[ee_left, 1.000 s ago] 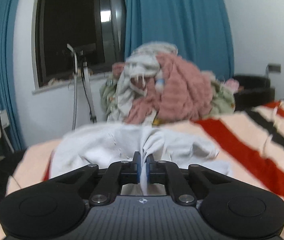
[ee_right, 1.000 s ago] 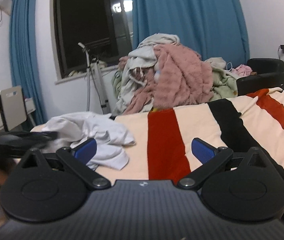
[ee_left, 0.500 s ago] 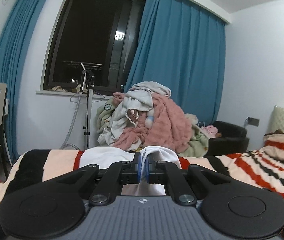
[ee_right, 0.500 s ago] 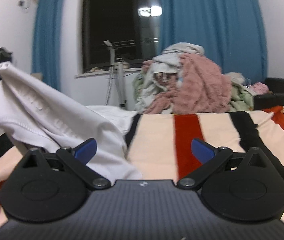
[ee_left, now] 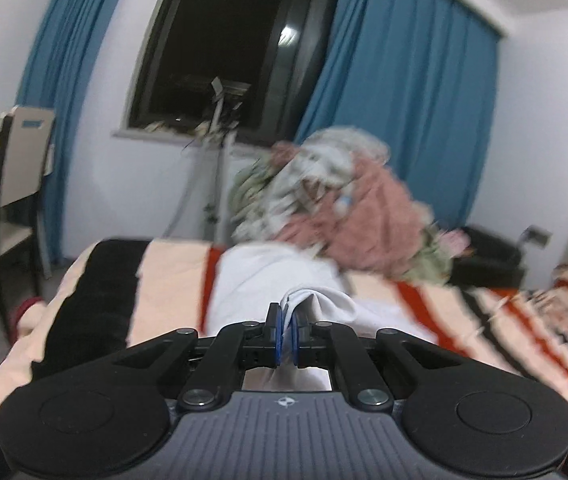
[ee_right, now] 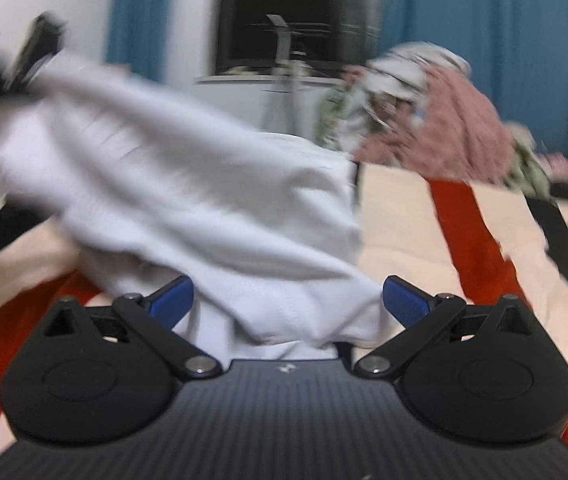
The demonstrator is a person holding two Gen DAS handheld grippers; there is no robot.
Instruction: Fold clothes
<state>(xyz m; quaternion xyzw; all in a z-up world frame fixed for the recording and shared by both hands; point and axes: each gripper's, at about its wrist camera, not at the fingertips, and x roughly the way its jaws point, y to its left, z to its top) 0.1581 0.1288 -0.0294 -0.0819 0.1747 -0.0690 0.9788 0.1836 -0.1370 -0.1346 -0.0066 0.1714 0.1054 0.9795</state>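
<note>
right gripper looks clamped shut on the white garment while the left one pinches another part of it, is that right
Not quite. In the right wrist view the right gripper is open, the white garment draped between its fingers. The left gripper does pinch it.

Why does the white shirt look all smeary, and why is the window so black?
Right wrist view: the white cotton shirt is motion-blurred, while the right tongs stay sharp. Left wrist view: the heaped pile of pink and pale clothes is smeared too. The dark glass window shows night outside.
</note>
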